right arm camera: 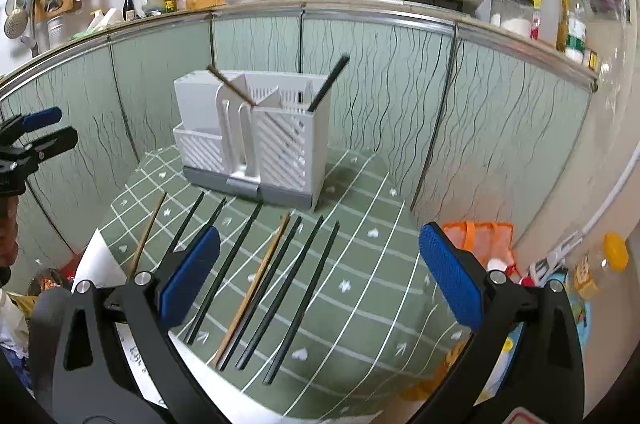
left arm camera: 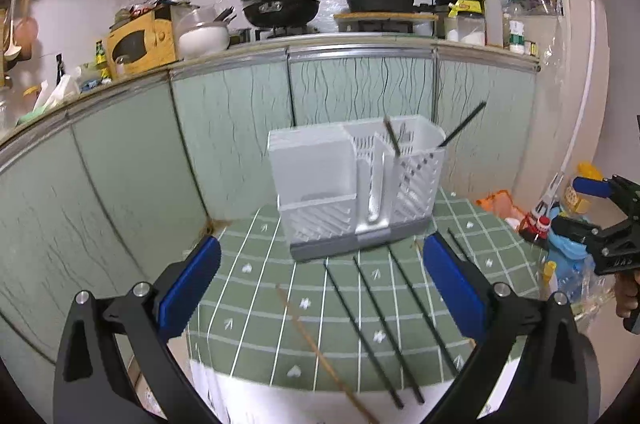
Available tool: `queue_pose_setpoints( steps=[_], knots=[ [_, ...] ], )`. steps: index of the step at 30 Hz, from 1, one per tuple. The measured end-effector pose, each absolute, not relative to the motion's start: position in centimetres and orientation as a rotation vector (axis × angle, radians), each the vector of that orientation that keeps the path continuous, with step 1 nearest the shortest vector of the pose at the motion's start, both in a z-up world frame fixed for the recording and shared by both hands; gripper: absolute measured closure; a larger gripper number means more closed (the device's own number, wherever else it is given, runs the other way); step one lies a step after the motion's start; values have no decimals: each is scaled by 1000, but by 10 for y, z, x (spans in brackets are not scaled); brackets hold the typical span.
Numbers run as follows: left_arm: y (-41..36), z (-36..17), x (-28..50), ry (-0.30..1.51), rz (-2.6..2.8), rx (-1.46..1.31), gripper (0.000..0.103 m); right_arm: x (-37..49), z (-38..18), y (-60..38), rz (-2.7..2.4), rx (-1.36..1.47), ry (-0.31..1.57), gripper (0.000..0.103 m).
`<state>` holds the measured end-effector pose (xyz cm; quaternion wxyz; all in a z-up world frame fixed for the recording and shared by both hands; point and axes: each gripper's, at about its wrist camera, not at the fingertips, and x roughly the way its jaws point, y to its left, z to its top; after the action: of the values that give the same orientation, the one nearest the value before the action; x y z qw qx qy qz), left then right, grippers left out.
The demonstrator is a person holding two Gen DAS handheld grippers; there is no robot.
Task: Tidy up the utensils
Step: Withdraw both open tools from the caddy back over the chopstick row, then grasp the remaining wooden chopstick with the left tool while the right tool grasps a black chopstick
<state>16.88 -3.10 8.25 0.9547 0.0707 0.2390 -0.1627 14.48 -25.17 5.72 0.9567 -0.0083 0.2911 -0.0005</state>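
A white slotted utensil holder stands on a green checked tablecloth. One black chopstick and one brown chopstick lean inside it. Several black chopsticks lie flat on the cloth in front, along with wooden ones. My left gripper is open above the cloth's near left part, holding nothing. My right gripper is open above the loose chopsticks, also holding nothing; it also shows at the right edge of the left wrist view.
Green patterned cabinet doors stand just behind the small table, under a counter with a wok, a pot and jars. Bags, bottles and toys crowd the floor to the right. A hand holds the right gripper.
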Motion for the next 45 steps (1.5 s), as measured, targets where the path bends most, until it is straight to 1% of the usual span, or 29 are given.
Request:
queue_pose_setpoints(
  steps=[18, 23, 29, 34, 39, 41, 43, 45],
  knots=[
    [-10, 7, 137, 631, -285, 119, 4, 120, -8, -251, -33, 56, 719, 7],
    [-7, -9, 127, 648, -263, 123, 4, 116, -24, -249, -37, 56, 742, 7],
    [-5, -20, 124, 660, -251, 124, 4, 113, -35, -251, -36, 74, 751, 7],
    [-5, -35, 129, 713, -214, 110, 4, 110, -38, -255, -33, 92, 754, 7],
    [-13, -49, 131, 730, -225, 106, 4, 107, -40, -254, -36, 80, 755, 7],
    [-17, -54, 133, 745, -219, 111, 7, 107, -41, -253, -39, 64, 757, 7],
    [-21, -60, 136, 767, -214, 117, 20, 107, -43, -252, -47, 52, 761, 7],
    [-25, -66, 140, 793, -213, 120, 24, 107, -44, -253, -52, 51, 766, 7]
  ],
)
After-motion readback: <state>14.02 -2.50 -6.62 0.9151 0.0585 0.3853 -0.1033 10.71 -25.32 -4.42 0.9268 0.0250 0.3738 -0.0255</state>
